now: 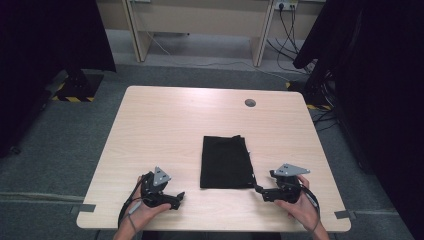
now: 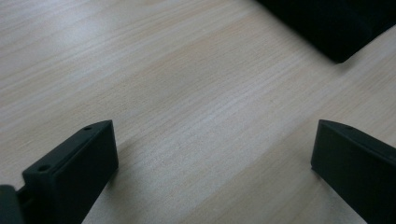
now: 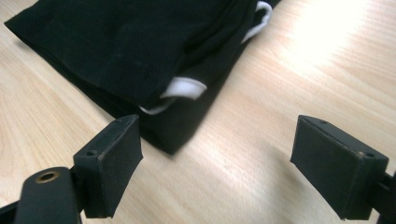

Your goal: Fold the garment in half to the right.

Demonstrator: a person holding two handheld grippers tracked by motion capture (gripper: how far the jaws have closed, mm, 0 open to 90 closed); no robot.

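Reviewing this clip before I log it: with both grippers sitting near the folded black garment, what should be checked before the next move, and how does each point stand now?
1. Right gripper open: ok, jaws wide apart.
2. Left gripper open: ok, nothing between its jaws.
3. Folded black garment flat on the table: ok.
4. Right gripper lined up with the garment's near corner: ok, one jaw beside that corner; contact cannot tell.
5. Left gripper close to the garment: not ok, bare wood ahead, cloth only at the far edge.
6. White trim free of the jaws: ok.

Dim surroundings, bright glare on the table (image 3: 322, 32), soft blurry close-ups.
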